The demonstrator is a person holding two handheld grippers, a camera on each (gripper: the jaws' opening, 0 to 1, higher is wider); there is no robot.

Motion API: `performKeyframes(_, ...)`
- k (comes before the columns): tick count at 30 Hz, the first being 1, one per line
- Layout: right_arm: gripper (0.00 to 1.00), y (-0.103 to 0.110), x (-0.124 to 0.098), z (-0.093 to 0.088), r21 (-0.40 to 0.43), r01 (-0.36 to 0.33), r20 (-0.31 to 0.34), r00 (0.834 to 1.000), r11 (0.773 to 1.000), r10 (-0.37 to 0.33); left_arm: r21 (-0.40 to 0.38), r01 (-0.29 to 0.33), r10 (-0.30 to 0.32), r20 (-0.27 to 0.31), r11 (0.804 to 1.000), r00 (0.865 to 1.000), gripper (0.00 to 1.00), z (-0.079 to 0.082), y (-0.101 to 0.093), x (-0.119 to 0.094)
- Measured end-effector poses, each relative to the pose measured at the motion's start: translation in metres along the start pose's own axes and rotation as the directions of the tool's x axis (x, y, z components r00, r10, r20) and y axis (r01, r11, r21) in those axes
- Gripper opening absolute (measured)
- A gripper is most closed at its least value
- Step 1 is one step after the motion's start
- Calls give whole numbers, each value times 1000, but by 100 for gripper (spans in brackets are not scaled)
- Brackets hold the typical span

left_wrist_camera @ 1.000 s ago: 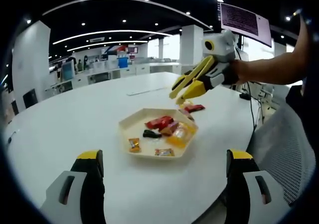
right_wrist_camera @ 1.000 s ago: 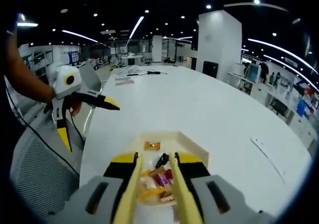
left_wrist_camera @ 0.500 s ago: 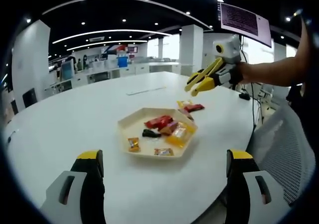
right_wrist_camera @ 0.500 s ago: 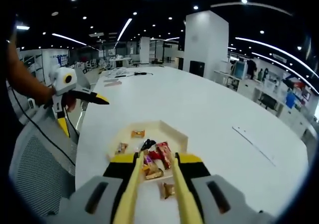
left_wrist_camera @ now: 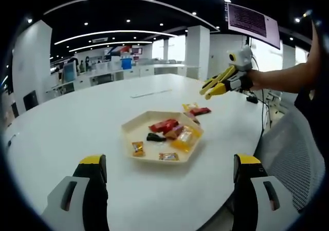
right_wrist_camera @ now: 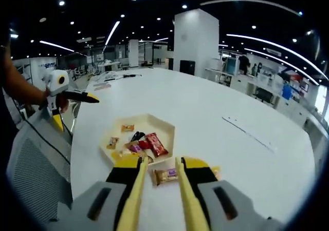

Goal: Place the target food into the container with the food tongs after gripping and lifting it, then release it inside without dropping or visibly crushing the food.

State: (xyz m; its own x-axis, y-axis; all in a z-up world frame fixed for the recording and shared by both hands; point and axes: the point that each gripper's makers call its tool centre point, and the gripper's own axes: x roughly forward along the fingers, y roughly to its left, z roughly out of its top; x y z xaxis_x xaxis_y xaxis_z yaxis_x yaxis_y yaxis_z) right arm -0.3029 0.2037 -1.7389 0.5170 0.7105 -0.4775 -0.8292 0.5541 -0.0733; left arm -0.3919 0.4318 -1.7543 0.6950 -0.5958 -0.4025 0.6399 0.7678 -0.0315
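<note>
Right gripper point(right_wrist_camera: 159, 177) w/ tongs point(right_wrist_camera: 157, 200) parted, empty, over brown snack point(right_wrist_camera: 166, 175); I drop straight, pinch soft, lift to tray point(right_wrist_camera: 169, 131); left gripper point(left_wrist_camera: 169, 195) jaws wide, idle

Over the last second the right claw point(left_wrist_camera: 209, 90) has drawn back and up from the hexagonal tray point(left_wrist_camera: 134, 130), from just above its far edge to well beyond it, past the two wrapped snacks point(left_wrist_camera: 197, 109) on the table point(left_wrist_camera: 77, 123). In the right gripper view the tongs point(right_wrist_camera: 157, 190) now frame a brown-wrapped snack point(right_wrist_camera: 166, 175) just outside the tray point(right_wrist_camera: 163, 126), no longer the tray's contents.
</note>
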Motion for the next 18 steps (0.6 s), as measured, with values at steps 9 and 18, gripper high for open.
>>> performKeyframes(9, 30, -20, -14, -13, 8, 16, 3, 1000, 1000, -16, 1, -2, 2, -2, 1000, 1000, 100, 0, 0, 0)
performKeyframes(18, 30, -40, -25, -26, -10, 40, -9, 999, 999, -40, 5, 5, -5, -14, 1000, 1000, 100, -2, -1, 1)
